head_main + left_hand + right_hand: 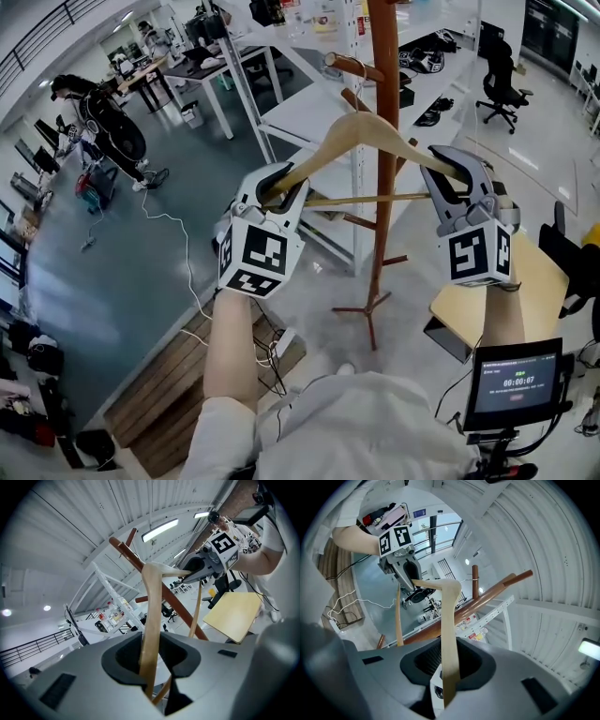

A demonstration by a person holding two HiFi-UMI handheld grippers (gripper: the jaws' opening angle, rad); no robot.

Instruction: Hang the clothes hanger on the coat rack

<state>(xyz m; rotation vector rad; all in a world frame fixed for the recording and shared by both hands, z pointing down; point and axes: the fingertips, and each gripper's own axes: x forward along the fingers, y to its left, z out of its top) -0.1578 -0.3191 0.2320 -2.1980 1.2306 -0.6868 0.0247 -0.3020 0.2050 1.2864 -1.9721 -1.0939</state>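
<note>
A pale wooden clothes hanger (330,142) with a thin crossbar is held level in front of the brown coat rack (384,178). Its top sits just below the rack's pegs (349,66), and I cannot make out its hook. My left gripper (277,190) is shut on the hanger's left end. My right gripper (451,180) is shut on the right end. In the left gripper view the hanger arm (151,620) runs between the jaws of the left gripper (152,667), with the coat rack pole (140,565) behind. The right gripper view shows the hanger arm (449,634) clamped in the right gripper (447,672).
A white metal shelf frame (251,103) stands just behind the rack. A light wooden tabletop (539,286) and a small screen (516,380) lie at the lower right. A white cable (183,246) and a wooden pallet (159,398) lie on the floor to the left.
</note>
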